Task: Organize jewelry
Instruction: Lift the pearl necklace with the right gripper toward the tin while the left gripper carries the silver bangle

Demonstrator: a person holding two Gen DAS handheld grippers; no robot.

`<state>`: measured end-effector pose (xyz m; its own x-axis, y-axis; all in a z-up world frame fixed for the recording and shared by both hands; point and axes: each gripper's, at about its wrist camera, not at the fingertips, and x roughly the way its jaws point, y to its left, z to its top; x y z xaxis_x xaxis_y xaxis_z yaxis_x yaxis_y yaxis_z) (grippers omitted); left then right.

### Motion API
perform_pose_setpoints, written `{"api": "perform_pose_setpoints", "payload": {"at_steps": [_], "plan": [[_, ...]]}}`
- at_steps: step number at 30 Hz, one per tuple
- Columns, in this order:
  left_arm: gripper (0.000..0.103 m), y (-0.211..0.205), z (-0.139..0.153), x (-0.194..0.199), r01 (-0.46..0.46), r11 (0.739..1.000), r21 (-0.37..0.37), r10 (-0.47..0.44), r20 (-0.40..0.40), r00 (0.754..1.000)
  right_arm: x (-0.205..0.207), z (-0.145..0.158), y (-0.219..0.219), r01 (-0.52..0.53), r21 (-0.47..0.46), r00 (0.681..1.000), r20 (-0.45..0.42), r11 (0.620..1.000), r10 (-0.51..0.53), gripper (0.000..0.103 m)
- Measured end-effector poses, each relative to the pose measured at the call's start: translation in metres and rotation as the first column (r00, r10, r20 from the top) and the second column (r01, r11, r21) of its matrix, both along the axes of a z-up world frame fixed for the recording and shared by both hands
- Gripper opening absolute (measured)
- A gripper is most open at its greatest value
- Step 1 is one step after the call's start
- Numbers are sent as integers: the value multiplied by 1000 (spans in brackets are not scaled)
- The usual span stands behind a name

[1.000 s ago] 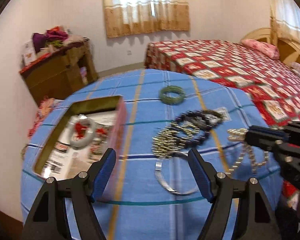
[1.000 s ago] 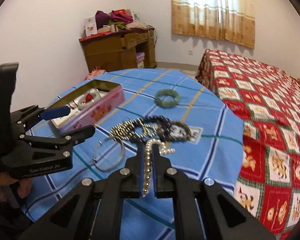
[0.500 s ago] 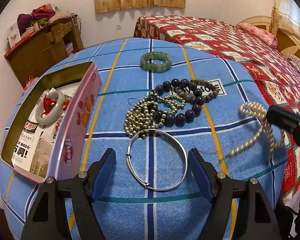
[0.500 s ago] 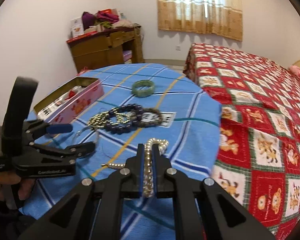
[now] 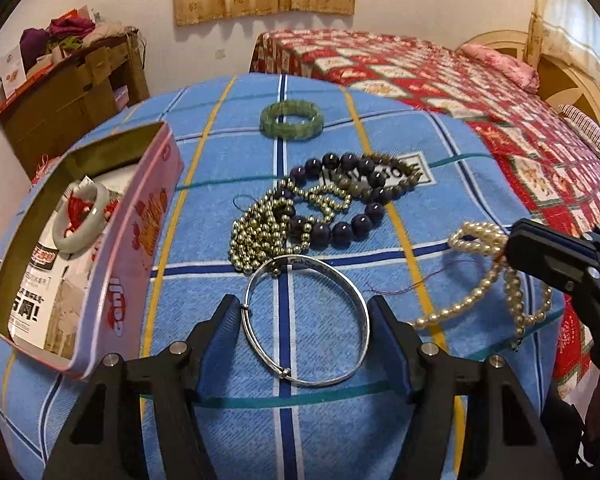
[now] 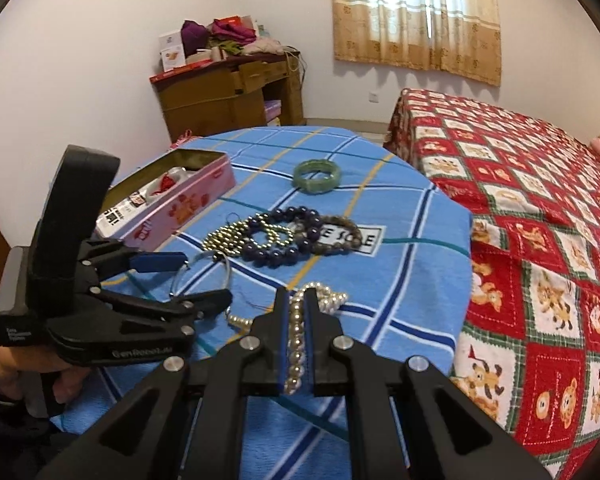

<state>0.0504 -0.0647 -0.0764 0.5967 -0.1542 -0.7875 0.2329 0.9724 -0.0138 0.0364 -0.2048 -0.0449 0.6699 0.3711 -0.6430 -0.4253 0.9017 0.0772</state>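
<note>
While the left gripper [image 5: 300, 336] closes, its blue-padded fingers [image 5: 384, 344] flank the thin silver bangle [image 5: 306, 320] flat on the blue checked desk [image 5: 340, 432], pink tin [image 5: 140, 248] just left, beads beyond; rightward, the right gripper [image 6: 296, 334] clamps the pearl strand [image 6: 296, 344] near the desk's edge.

Left claw [image 5: 302, 326] angled steeply down, its blue-padded fingers [image 5: 219, 330] spread wide and closing in right now, one on each side of the silver bangle [image 5: 306, 322], pads not pressing on it. A hand [image 6: 28, 364] grips its black handle at lower left in the right wrist view. Right claw [image 6: 296, 344] tilted down too, pinched tight on the pearl strand [image 6: 296, 340], beads running between its blue pads.
</note>
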Motion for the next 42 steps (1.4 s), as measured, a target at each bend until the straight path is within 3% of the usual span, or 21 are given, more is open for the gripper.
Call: {"api": "perform_pose_setpoints", "payload": {"at_steps": [13,23,42], "plan": [[66,26,56,-13,-42,999,8,40,185,982,14,24,31,-58,23,997,50,998,57,9],[66,65,67,-6,-128,992,-5,126,202,971,24,42,66,-139,20,987,88,990,136,9],[66,105,75,-1,-202,979,-17,201,221,954,44,53,120,-233,-5,968,99,973,232,9]]}}
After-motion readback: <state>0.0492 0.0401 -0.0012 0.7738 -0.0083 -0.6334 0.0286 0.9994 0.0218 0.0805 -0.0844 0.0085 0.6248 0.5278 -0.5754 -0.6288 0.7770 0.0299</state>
